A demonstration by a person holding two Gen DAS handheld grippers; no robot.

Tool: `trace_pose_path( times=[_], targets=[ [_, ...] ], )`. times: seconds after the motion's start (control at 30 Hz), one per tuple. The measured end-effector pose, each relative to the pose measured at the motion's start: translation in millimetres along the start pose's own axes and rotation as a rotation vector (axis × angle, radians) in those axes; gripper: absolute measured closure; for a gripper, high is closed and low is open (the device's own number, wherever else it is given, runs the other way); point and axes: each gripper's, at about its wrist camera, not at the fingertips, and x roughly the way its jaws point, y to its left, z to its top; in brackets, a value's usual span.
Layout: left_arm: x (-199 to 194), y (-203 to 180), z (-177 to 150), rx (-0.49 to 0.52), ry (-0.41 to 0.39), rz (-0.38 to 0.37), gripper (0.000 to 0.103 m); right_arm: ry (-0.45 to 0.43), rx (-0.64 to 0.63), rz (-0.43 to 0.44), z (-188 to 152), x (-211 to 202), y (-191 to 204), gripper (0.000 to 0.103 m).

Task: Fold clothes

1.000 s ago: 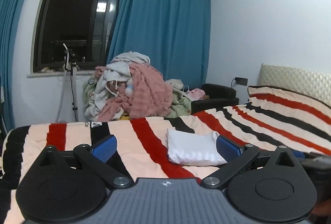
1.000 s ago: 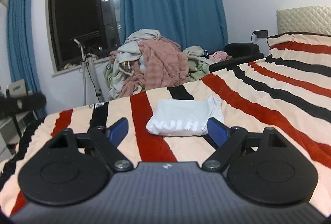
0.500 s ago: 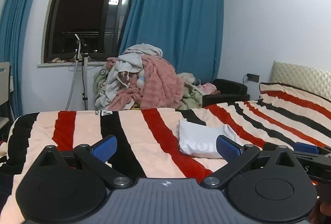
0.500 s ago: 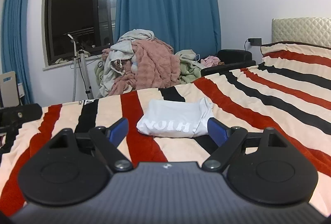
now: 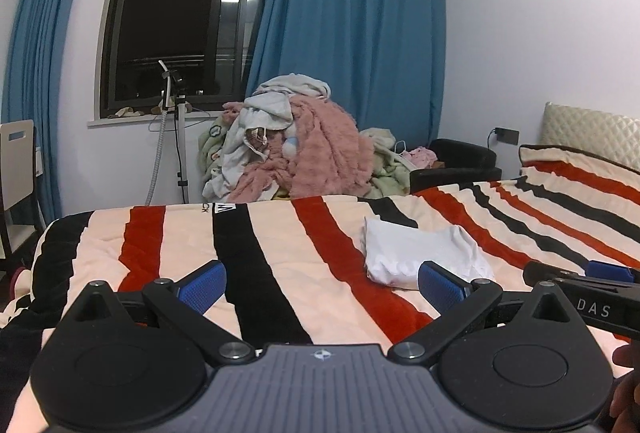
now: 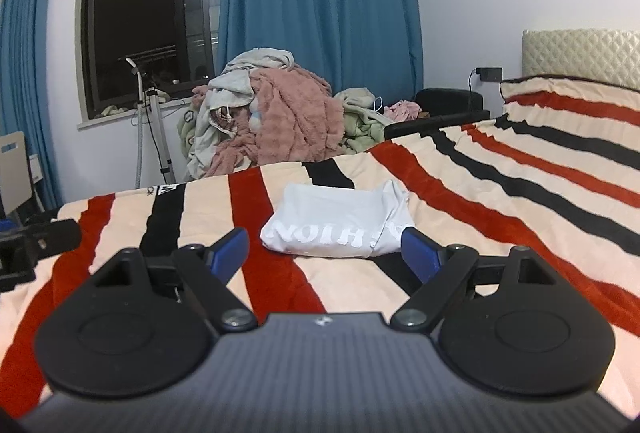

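My left gripper [image 5: 322,287], lower centre of its frame: fingers spread apart, nothing between them, held above the striped blanket [image 5: 280,245]. Centre-right in both views: white T-shirt [image 6: 340,227] lies on the blanket as a compact folded rectangle, print facing up; this item looks done. My right gripper [image 6: 325,251], lower centre: fingers apart, empty, just short of the shirt. Upper centre: clothes heap [image 6: 272,113] beyond the bed, unfolded; probably what's left.

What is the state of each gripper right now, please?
Left gripper: open, holding nothing.
Right gripper: open, holding nothing; folded white shirt lies ahead on the bed.
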Motion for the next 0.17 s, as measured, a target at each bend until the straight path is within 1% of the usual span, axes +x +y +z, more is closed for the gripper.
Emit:
trace_pose_path(
  times=[0.17],
  targets=[
    [1.1, 0.3, -1.5, -0.007, 0.010, -0.009, 0.000, -0.002, -0.001, -0.004, 0.1, -1.0, -0.5, 0.018]
  ],
)
